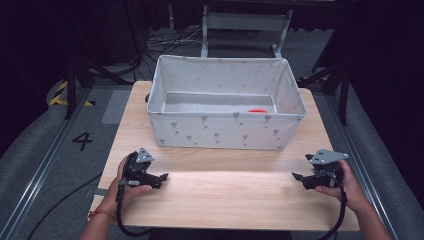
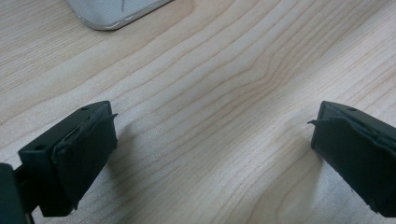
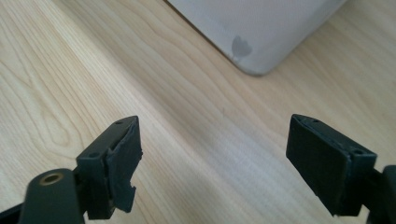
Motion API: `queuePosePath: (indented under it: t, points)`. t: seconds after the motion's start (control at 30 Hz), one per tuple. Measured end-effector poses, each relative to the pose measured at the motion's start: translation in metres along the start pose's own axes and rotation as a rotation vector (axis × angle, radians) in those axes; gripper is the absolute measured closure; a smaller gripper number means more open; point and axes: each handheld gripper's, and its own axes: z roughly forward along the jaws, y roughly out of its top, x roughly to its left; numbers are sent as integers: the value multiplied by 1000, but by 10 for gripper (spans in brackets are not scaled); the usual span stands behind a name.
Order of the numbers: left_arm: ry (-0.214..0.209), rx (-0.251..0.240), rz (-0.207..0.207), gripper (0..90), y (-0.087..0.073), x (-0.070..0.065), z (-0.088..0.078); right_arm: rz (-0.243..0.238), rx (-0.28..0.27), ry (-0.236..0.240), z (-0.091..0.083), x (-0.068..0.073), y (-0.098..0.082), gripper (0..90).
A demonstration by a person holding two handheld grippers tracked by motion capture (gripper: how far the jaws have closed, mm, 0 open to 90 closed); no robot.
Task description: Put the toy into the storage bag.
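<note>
Both claws empty, jaws spread: left claw (image 1: 163,177) and right claw (image 1: 296,176) resting low on bare counter (image 1: 225,200). Red object (image 1: 258,110) already inside fabric storage bin (image 1: 220,131), right rear floor. Apparently finished; nothing left outside.

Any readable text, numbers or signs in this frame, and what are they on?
"4": a black numeral on the grey floor, left of the table.
The fabric bin carries only small grey printed motifs, no lettering.
Yellow-black hazard stripes mark the floor, without words.
</note>
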Motion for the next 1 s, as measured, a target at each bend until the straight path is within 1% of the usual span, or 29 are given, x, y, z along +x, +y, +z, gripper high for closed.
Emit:
queuePosePath:
  t: [0.07, 0.17, 0.2, 0.3, 0.37, 0.4, 0.43, 0.47, 0.5, 0.53, 0.57, 0.6, 0.67, 0.87, 1.0]
  points:
    - [0, 0, 0, 6, 0, 0, 0, 21, -14, 16, 1, 0, -6, 190]
    - [0, 0, 0, 6, 0, 0, 0, 86, -38, 33, 4, -1, -20, 191]
    - [0, 0, 0, 6, 0, 0, 0, 100, -49, 36, 4, -1, -24, 190]
    - [0, 0, 0, 6, 0, 0, 0, 133, -56, 41, 5, -1, -35, 187]
    - [-1, 0, -1, 5, 0, 0, 0, 146, -53, 41, 6, 0, -43, 186]
    - [-1, 0, -1, 5, 0, 0, 0, 146, -53, 41, 6, 0, -43, 186]
    - [-2, 1, 0, 5, 0, 0, 0, 155, -56, 39, 6, 0, -47, 186]
    - [-1, 1, 0, 5, 0, 0, 0, 173, -65, 42, 7, 0, -52, 187]
    - [-2, 0, -1, 5, 0, 0, 0, 191, -58, 39, 9, 0, -58, 179]
    - [-2, 0, -1, 5, 0, 0, 0, 203, -70, 40, 11, 0, -61, 174]
    - [-2, 0, -1, 5, 0, 0, 0, 203, -70, 40, 11, 0, -61, 174]
    - [-2, 0, -1, 5, 0, 0, 0, 227, -70, 50, 10, -1, -62, 174]
    - [-2, 0, -1, 5, 0, 0, 0, 242, -62, 34, 10, -3, -63, 143]
    - [1, 1, 1, 5, 0, 0, 0, 243, -60, 32, 10, -3, -63, 138]
    - [8, -1, 7, 5, 0, 0, 0, 261, -49, 17, 11, -3, -63, 91]
